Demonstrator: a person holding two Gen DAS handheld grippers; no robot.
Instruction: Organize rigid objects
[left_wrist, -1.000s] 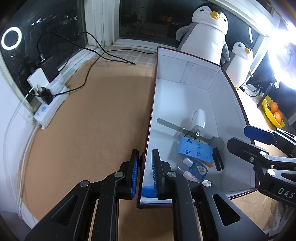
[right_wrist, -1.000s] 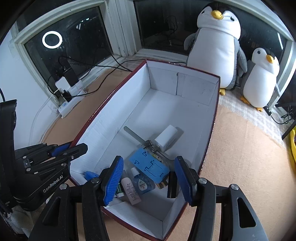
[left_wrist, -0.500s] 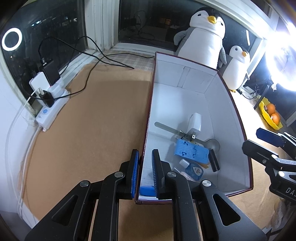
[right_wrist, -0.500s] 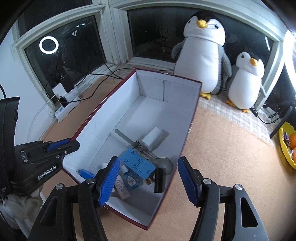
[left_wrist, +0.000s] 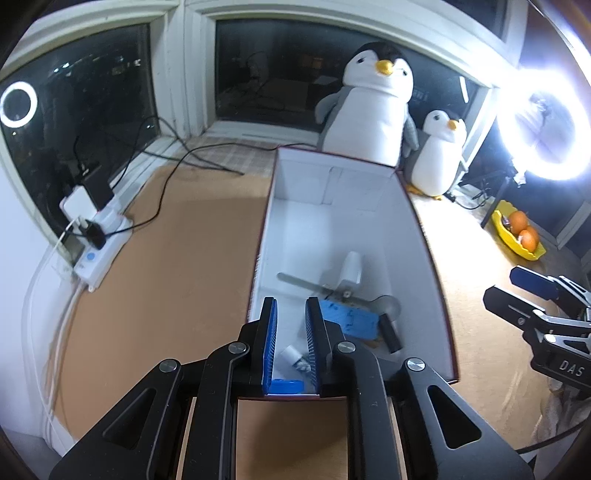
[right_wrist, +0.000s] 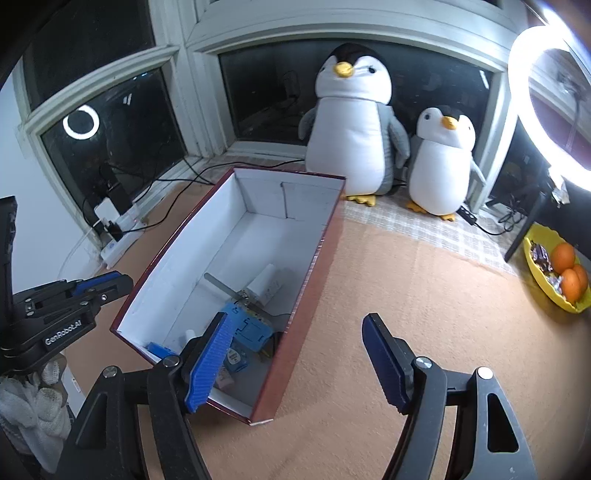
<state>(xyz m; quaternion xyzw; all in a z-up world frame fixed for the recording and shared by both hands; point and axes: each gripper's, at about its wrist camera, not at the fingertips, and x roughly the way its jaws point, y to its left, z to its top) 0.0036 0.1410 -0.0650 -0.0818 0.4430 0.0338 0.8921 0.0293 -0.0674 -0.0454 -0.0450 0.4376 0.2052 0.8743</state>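
The box (left_wrist: 424, 236) of small items is seen ahead of and below the left tool (left_wrist: 290, 343), whose jaws are narrow, opening, empty. It lies left of the right tool (right_wrist: 301, 354), opening wide, empty.

Both wrist views downward, sharing box (left_wrist: 424, 236).

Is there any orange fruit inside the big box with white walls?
No, the oranges lie in a yellow bowl on the floor, well apart from the box.
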